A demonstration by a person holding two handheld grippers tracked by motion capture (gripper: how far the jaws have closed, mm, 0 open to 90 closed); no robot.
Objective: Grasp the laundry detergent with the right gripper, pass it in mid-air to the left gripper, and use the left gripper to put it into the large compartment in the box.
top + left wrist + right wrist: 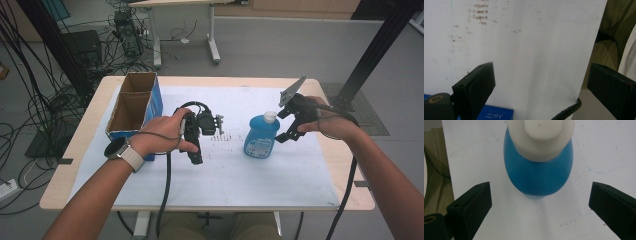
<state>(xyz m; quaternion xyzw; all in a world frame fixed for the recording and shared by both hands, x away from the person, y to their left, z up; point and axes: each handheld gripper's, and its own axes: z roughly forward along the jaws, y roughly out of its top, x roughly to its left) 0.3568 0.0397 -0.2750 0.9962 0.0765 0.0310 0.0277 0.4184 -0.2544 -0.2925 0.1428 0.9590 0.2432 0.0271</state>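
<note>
High view, right hand-held gripper (pixel 291 125): we see it held just to the right of the blue bottle (pixel 261 135), jaws spread, nothing between them
High view, blue bottle: we see it upright on the white sheet (pixel 280 175) that covers the counter (pixel 85 130), white cap (pixel 270 117) on top, close beside the right hand-held gripper but apart from it
High view, left hand-held gripper (pixel 196 150): we see it well to the left of the bottle, pointing back toward the person, low over the sheet
High view, cardboard box (pixel 131 107): just left of the left hand-held gripper, open at the top, with two compartments
Left gripper view, left hand-held gripper (pixel 541 85): we see both jaws wide apart, bare sheet between them, the sheet's edge near the right jaw
Right gripper view, right hand-held gripper (pixel 540 207): we see jaws wide apart, looking down on the bottle (pixel 539 175), which stands just ahead of the gap, touching neither jaw
</note>
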